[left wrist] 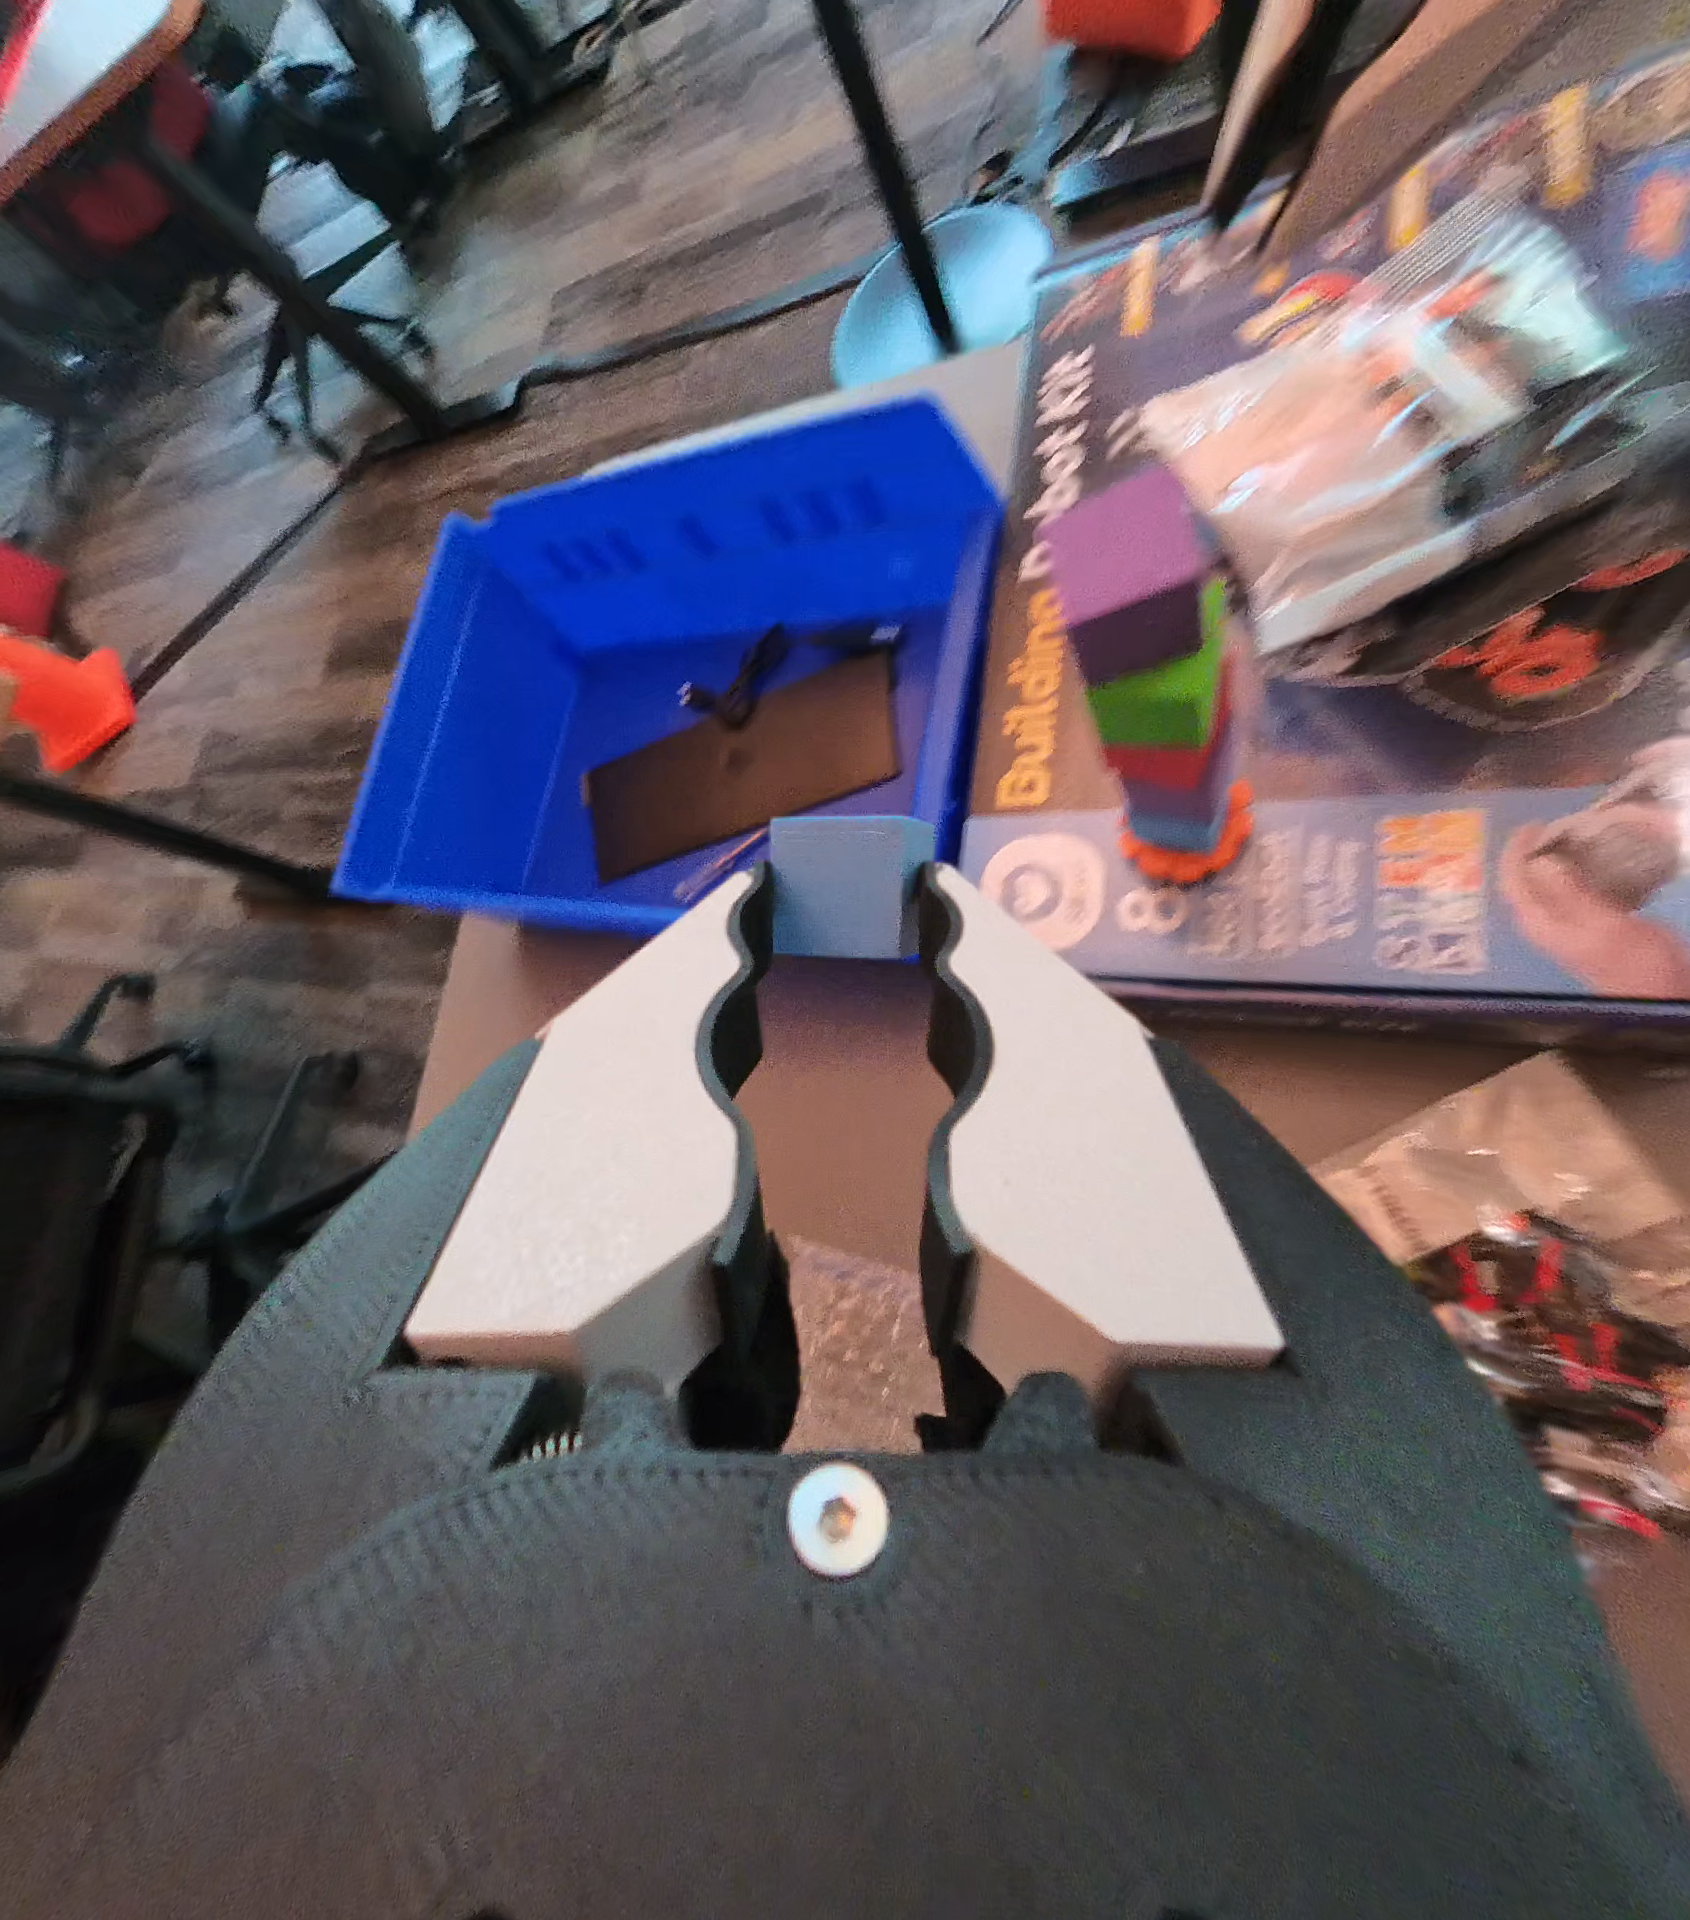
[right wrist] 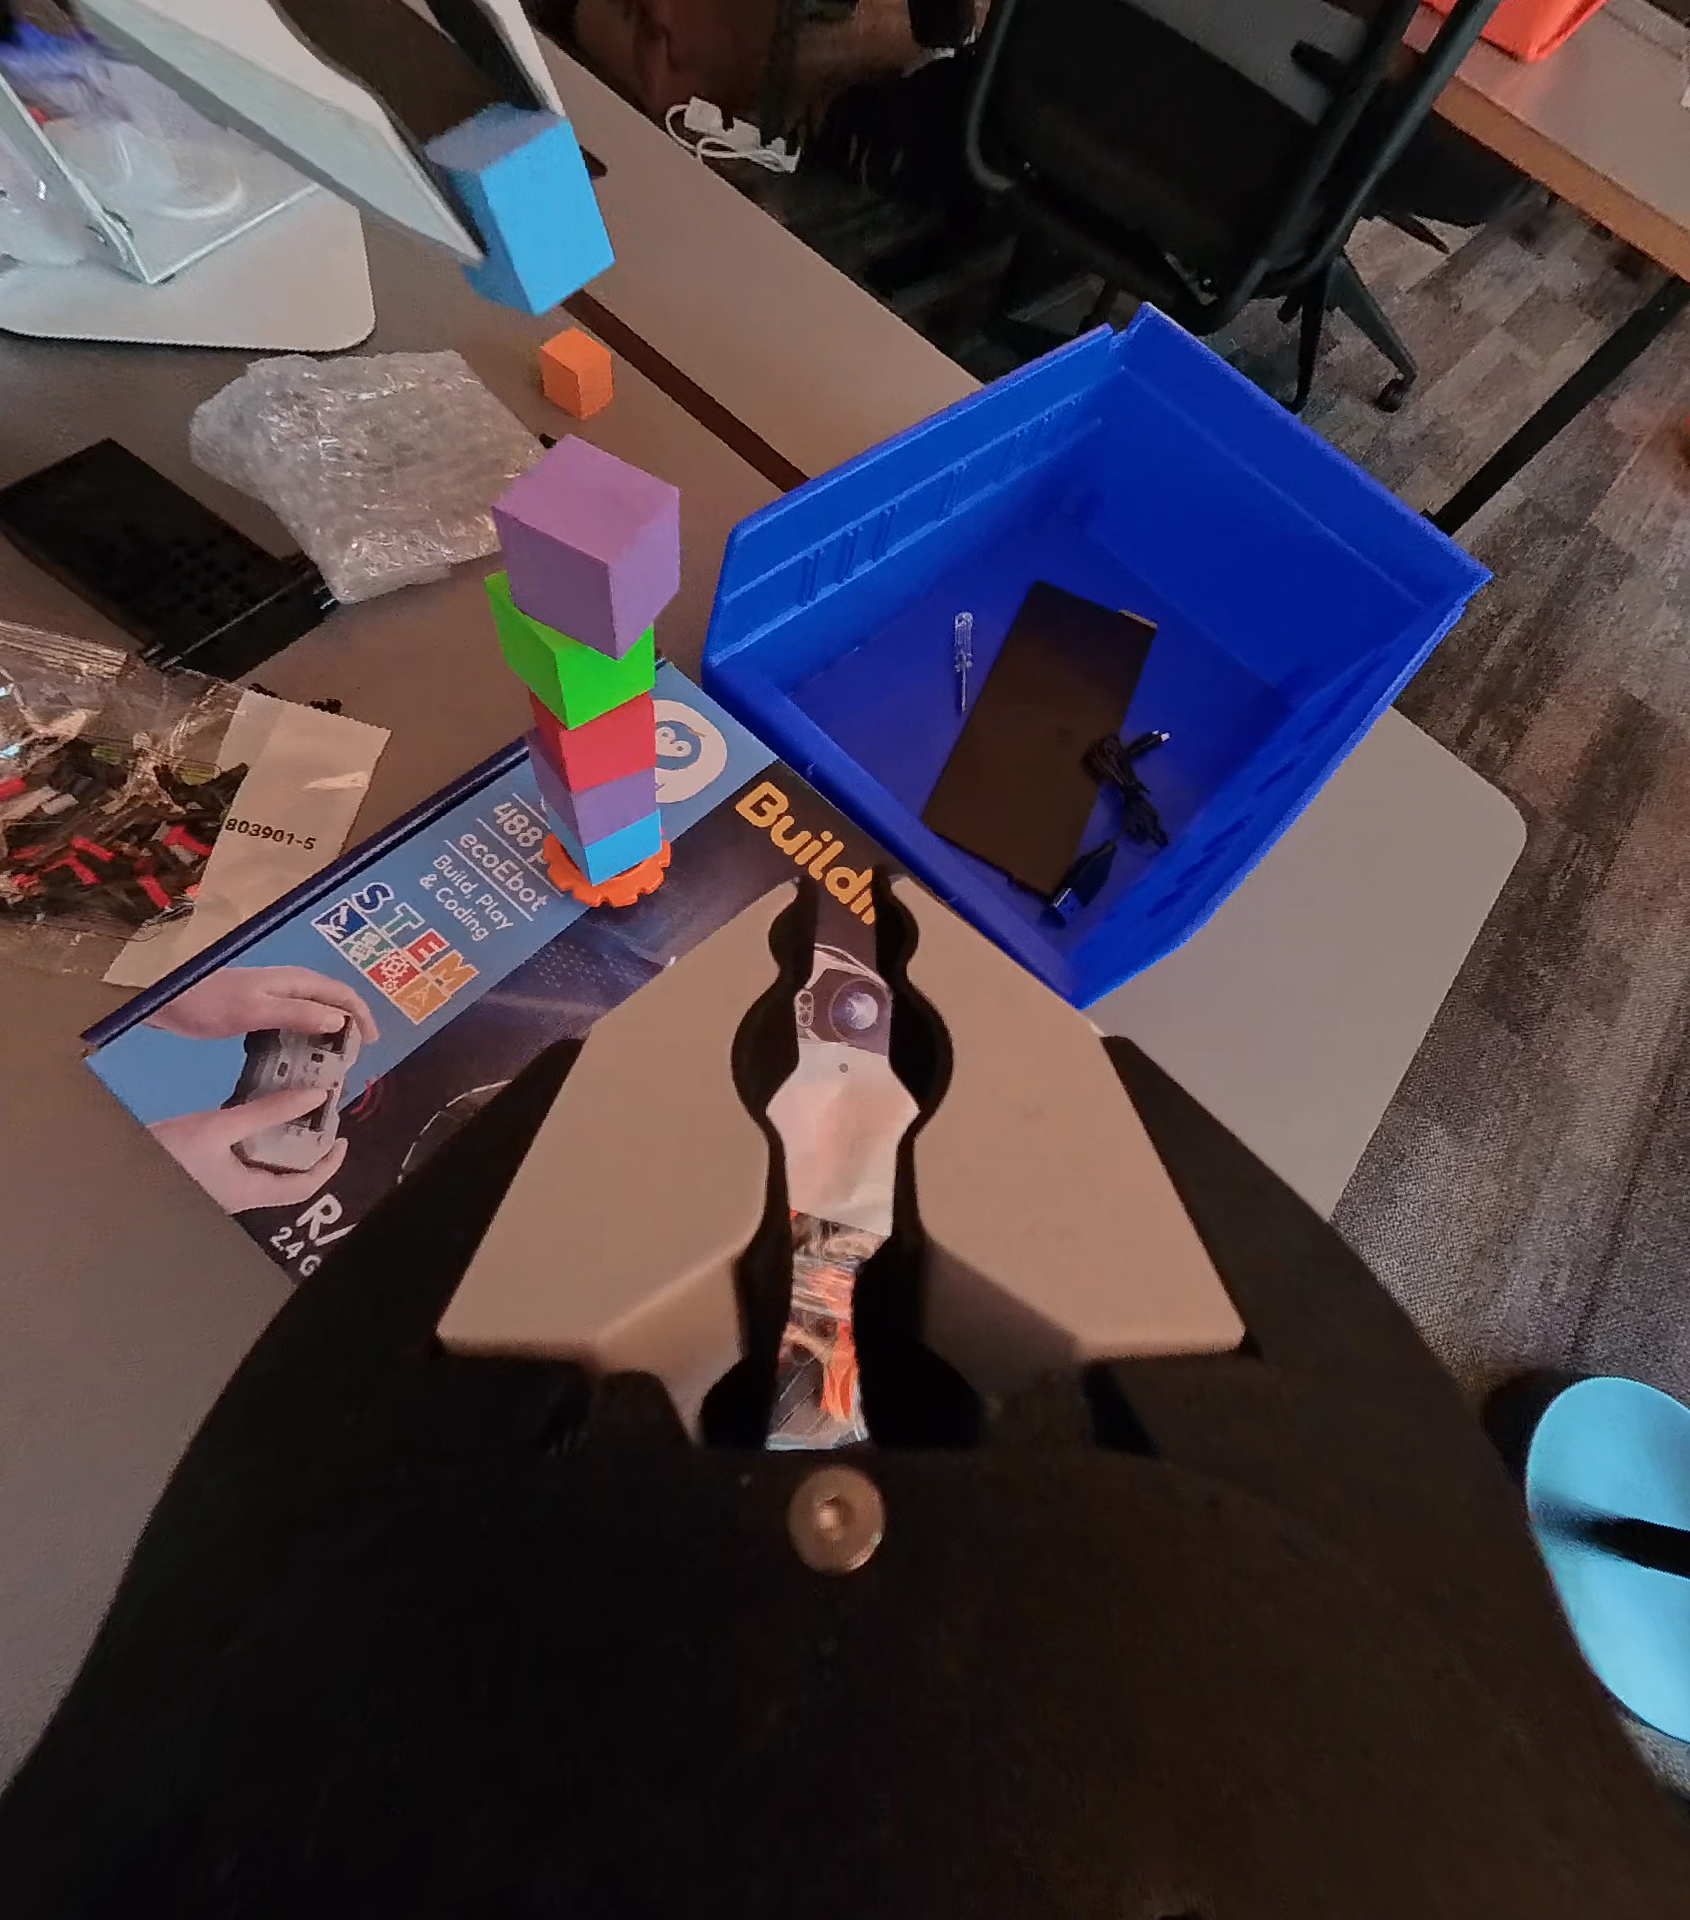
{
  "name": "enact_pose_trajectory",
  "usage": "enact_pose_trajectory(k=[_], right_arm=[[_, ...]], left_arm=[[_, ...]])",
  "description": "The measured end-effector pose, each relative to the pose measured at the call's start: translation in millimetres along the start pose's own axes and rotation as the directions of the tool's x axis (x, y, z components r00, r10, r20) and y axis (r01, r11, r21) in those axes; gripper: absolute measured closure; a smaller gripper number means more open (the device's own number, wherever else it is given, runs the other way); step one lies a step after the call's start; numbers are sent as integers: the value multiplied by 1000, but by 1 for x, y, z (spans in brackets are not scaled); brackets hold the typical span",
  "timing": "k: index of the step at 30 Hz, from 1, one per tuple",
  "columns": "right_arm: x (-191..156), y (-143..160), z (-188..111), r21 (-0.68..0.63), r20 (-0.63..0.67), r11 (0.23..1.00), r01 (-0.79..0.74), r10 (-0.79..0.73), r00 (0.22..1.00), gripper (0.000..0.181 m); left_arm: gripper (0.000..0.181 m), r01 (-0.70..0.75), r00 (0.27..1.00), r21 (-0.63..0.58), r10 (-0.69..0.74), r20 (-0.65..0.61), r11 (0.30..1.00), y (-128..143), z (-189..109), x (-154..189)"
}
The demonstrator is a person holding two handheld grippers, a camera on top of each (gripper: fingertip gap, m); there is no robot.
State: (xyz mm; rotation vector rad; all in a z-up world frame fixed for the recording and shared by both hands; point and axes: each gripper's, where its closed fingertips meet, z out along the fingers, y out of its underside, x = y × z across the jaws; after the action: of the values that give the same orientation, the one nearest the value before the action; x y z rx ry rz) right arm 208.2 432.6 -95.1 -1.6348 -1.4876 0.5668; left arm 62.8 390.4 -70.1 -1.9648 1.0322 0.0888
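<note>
Left wrist view: left gripper [left wrist: 843, 894] clamped on a pale blue block [left wrist: 846, 883] above the table edge, blue bin [left wrist: 467, 727] and block tower [left wrist: 1158, 665] beyond; right wrist view: right gripper [right wrist: 839, 896] empty, fingers nearly together, over a printed box [right wrist: 384, 997] near the tower.

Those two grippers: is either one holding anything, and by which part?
The left gripper pinches a light blue foam cube by two opposite side faces, at its fingertips. The right gripper holds nothing; its jaws are shut and empty.
</note>
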Motion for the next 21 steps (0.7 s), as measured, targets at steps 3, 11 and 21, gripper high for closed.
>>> enact_pose_trajectory(k=[3,11,21], right_arm=[[2,2,0,12,9,1000,-14,14,1000,173],[4,5,0,29,31,999,-37,36,999,174],[2,3,-2,37,47,999,-38,36,998,174]], left_arm=[[155,-18,994,21,20,-106,1000,-29,0,14],[155,-45,962,-18,38,-271,999,-68,8,34],[154,-100,943,-131,52,-330,986,-62,23,42]])
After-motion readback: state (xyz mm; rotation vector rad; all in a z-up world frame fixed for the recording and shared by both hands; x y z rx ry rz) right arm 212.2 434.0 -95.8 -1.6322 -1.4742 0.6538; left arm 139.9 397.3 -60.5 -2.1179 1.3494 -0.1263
